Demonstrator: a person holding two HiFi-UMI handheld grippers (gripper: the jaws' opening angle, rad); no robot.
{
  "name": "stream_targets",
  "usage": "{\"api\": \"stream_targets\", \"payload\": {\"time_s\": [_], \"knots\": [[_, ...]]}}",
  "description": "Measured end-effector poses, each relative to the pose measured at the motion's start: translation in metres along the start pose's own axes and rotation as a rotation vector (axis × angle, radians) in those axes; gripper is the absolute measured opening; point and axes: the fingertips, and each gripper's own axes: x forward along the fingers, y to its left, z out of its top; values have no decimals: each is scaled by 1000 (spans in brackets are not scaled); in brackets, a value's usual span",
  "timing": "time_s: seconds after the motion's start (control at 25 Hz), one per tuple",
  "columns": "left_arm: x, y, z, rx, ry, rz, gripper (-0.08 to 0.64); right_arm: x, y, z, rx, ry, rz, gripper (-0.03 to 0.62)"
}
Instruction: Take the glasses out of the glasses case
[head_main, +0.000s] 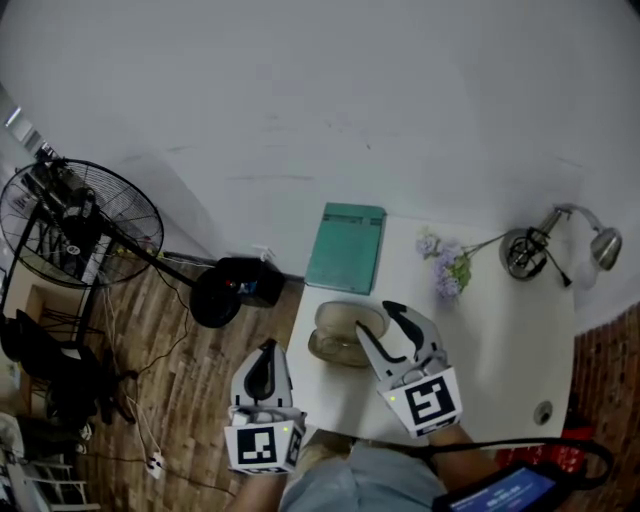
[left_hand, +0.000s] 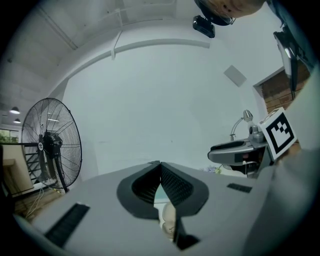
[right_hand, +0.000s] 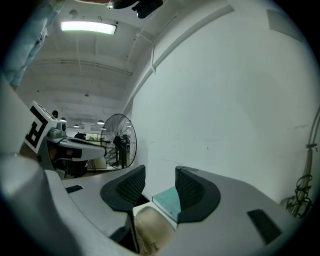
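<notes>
We see the tan glasses case (head_main: 340, 333) lying on the white bench (head_main: 500, 350), near its left edge. Our right hand-held gripper (head_main: 374, 317) has its jaws wide apart and empty, and the case lies right by their tips. Our left hand-held gripper (head_main: 266, 348) has its jaws pressed together with nothing in them, off the bench's left side and near the case.

The left claw (head_main: 266, 352) points roughly level, its jaws meeting at the tips. The right claw (head_main: 383, 325), beside it, also points level, its jaws standing wide apart.
</notes>
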Motion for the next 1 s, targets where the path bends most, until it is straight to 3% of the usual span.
{"api": "stream_targets", "payload": {"time_s": [0.36,1.0], "knots": [[33,17,-13,-25,16,-48,6,24,8,-21,-3,74,14,204],[45,40,-73,-101,150,-66,6,28,44,-118,59,334,98,187]]}}
